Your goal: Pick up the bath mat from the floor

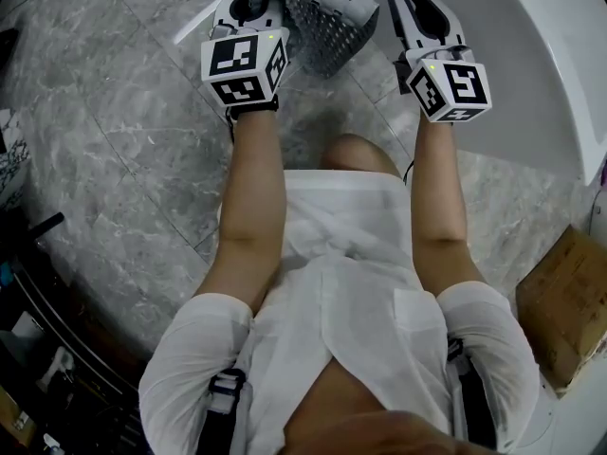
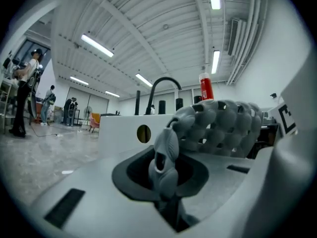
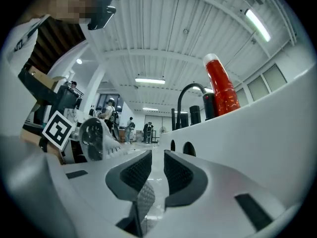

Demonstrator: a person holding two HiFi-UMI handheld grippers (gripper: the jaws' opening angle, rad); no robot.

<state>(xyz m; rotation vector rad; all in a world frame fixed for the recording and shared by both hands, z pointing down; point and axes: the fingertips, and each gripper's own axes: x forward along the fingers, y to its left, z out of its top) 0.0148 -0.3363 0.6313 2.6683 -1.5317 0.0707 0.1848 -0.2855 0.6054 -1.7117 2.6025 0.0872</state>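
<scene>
The left gripper [image 2: 166, 157] has its jaws pressed together on a bunched fold of the grey bath mat [image 2: 223, 128], which is held up clear of the floor [image 1: 114, 140], just off the bathtub [image 1: 550, 55] rim. From that pinch the mat's long axis runs across toward the tub side, where the right gripper [image 3: 152, 170] waits. Its jaws stand a narrow gap apart with nothing pressed between them, only floor showing through. The mat's free end lies on their far-from-tub side, near but not in the gap. The right hand is the nearer to that loose end. Both bare forearms reach forward side by side, grippers level and pointing away from the body.
</scene>
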